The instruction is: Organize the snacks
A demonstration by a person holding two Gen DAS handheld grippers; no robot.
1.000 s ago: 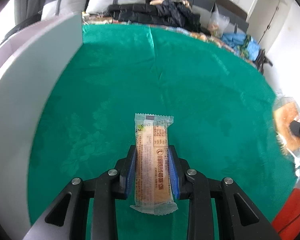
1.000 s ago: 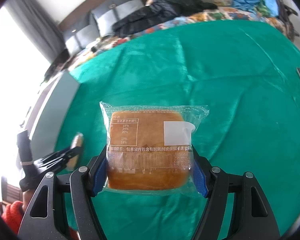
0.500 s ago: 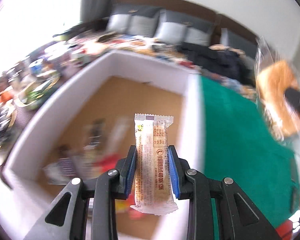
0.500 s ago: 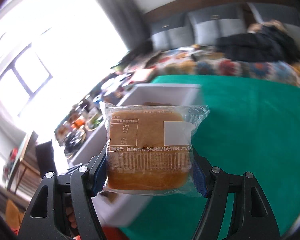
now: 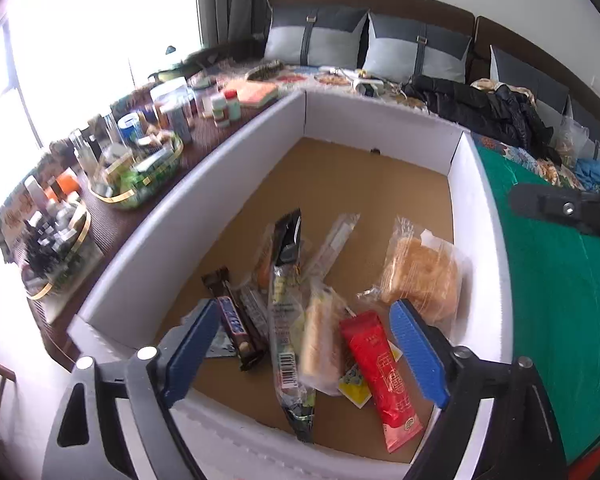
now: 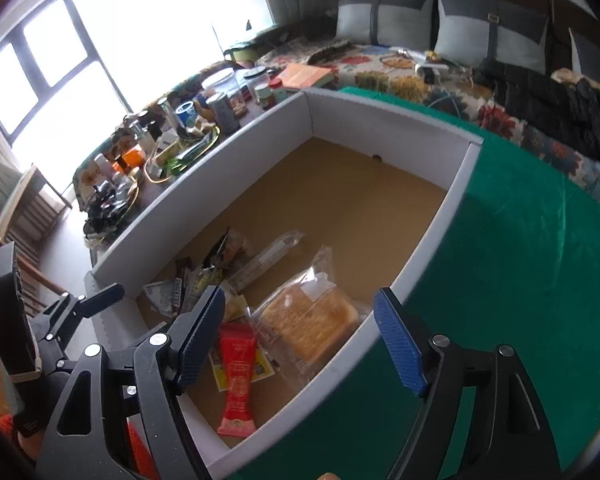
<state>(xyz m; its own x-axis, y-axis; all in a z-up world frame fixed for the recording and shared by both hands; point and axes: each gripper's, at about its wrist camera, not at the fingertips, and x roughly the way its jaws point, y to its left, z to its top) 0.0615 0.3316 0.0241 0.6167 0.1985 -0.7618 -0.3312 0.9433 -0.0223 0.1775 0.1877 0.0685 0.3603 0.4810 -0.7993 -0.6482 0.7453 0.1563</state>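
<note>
Left wrist: wide-open, empty left gripper (image 5: 306,346) above blurred wafer bar (image 5: 320,346) in box (image 5: 480,216).

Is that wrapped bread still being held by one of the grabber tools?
No, the wrapped bread lies on the floor of the white box, and the right gripper above it stands open and empty.

Green-clothed table (image 6: 520,264) carries a white box (image 5: 478,216) of snacks (image 5: 332,320)

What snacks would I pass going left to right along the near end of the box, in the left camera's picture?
Snickers bar → long green-and-black packet → pale wafer bar → red packet → wrapped bread.
</note>
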